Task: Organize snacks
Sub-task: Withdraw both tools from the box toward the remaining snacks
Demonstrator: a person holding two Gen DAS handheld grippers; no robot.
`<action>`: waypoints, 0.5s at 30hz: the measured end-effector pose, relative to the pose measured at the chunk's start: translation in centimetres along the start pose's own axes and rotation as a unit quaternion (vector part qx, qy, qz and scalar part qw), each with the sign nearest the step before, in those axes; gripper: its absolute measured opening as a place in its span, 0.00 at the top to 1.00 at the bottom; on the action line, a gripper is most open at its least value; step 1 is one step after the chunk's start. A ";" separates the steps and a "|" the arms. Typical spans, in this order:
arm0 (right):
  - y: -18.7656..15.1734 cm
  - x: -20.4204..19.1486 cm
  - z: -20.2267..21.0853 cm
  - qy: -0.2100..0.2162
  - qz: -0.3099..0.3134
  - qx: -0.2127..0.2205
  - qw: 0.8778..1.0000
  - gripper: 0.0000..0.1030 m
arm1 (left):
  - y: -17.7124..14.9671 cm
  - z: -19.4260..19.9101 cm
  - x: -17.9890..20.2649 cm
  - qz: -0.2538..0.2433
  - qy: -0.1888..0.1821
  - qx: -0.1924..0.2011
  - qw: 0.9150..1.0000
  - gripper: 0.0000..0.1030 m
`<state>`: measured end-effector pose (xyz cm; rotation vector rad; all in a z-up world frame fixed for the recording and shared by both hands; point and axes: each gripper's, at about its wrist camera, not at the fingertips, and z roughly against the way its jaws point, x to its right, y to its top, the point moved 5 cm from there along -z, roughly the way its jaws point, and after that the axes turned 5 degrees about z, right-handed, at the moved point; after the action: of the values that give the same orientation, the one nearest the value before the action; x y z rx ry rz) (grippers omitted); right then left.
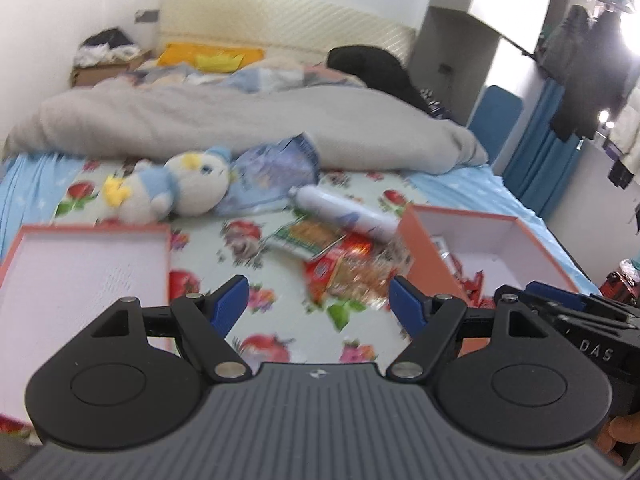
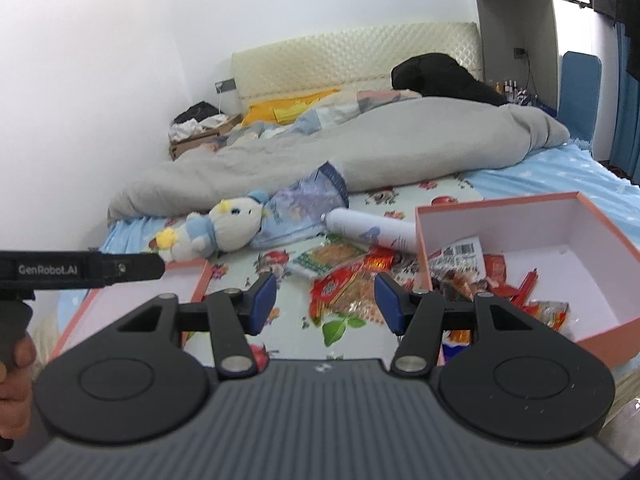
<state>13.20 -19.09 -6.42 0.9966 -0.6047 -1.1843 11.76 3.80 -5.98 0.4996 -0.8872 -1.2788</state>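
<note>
- Left hand-held gripper (image 1: 318, 304): jaws wide apart, nothing between them; it hangs over the flowered sheet near the bed's front edge.
- Right hand-held gripper (image 2: 325, 302): jaws partly apart, nothing gripped; the red packet (image 2: 340, 286) lies on the sheet beyond the blue pads (image 2: 264, 300).
- Snacks: a loose pile at the middle of the bed, made up of the red packet and a green-edged packet (image 2: 326, 258), the two overlapping.
- Right box (image 2: 600, 336): orange, open, near the bed's right edge; it holds red packets (image 2: 516, 280) along its left wall.
- Left box (image 1: 80, 280): orange, open, white inside, near the bed's left edge.
- White bottle (image 2: 368, 232): lies on its side just behind the pile; its far end touches the right box's corner.
- Plush toy (image 2: 224, 232): lies behind the left box, resting against a blue bag (image 2: 300, 208).
- Grey quilt (image 2: 360, 152): bunched across the bed behind all items.
- Obstruction: the right box's left wall stands between the pile and the box interior.
- Right view only: the right box's contents, and the left hand-held gripper's side with a hand (image 2: 12, 380) on its grip.
- Left view only: the left box's whole floor, and hanging clothes (image 1: 592, 72) beyond the bed's right edge; this view is blurred.
</note>
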 end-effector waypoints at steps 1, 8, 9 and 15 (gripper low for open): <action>-0.3 -0.1 -0.2 -0.001 0.000 -0.003 1.000 0.44 | -0.4 -0.1 -0.5 0.004 0.003 -0.003 1.000 0.22; -1.9 -1.3 -1.5 0.003 0.014 -0.020 1.000 0.44 | -1.1 -1.8 -2.4 0.016 0.007 -0.019 1.000 0.22; -2.1 -1.5 -1.7 0.003 0.015 -0.023 1.000 0.44 | -1.0 -2.2 -2.5 0.015 0.006 -0.021 1.000 0.22; -2.9 -1.3 -3.1 -0.007 -0.001 -0.031 0.999 0.44 | -0.9 -4.5 -3.0 0.013 0.002 -0.031 0.999 0.22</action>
<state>14.03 -17.08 -10.25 0.9363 -0.5752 -1.2053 14.69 5.78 -10.16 0.4392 -0.8459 -1.2774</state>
